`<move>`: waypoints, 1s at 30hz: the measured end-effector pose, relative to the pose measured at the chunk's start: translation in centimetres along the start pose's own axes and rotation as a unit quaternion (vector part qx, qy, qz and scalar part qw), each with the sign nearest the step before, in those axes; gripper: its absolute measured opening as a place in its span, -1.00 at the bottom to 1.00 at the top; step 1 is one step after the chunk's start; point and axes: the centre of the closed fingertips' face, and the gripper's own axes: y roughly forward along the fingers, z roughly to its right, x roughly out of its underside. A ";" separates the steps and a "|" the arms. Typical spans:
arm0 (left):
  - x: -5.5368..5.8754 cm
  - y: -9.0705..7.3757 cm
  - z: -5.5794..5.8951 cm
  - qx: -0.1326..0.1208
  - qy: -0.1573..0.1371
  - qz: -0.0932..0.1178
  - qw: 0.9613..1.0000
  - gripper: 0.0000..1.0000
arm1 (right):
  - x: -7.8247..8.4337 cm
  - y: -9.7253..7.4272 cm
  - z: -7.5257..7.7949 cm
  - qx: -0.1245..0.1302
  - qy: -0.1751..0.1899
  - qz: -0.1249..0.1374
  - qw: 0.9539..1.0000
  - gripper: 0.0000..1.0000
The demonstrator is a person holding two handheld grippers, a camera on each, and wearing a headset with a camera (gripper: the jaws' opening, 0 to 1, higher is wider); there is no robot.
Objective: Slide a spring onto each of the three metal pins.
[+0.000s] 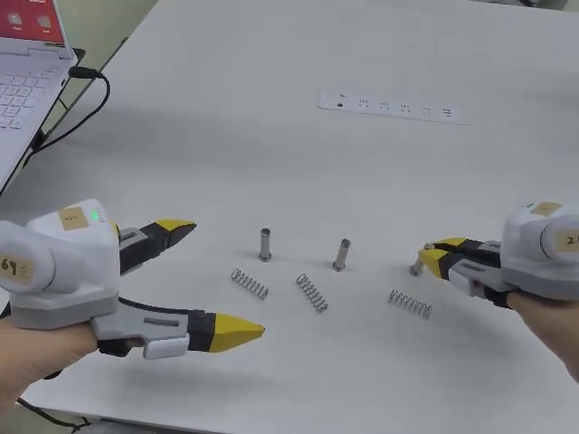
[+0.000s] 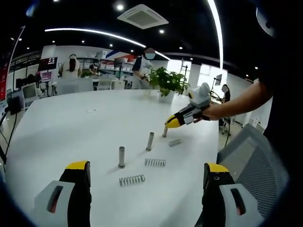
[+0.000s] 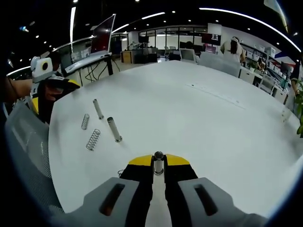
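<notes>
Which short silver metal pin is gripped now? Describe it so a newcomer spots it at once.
On the white table, three metal pins are in a row nearer than the white power strip. It is the rightmost pin in the head view. Unlike its two free-standing neighbours, it sits between the yellow tips of the right gripper.

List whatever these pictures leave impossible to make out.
Head view: rightmost grey metal pin, mostly hidden behind the right tool.
Right gripper view: one coiled steel spring, nearly all covered by that tool's jaws.
Head view: white laptop, cut off by the left edge.
Head view: white power strip, socket markings too small.
</notes>
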 end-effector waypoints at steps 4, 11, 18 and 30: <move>0.0 -0.1 0.1 0.000 -0.001 0.001 1.000 0.94 | 0.1 -0.2 -0.1 -0.001 -0.009 -0.003 1.000 -0.88; 0.0 -0.1 0.2 0.000 -0.002 0.002 1.000 0.94 | 0.2 -0.5 -0.6 -0.007 -0.007 -0.003 1.000 -0.83; 0.0 -0.1 0.3 0.001 -0.001 0.002 1.000 0.94 | 0.0 -0.6 -0.6 -0.008 -0.005 0.001 1.000 -0.71; -0.1 -0.2 0.3 -0.001 -0.002 0.004 1.000 0.93 | -0.4 -0.9 -0.4 -0.014 0.009 0.008 1.000 -0.39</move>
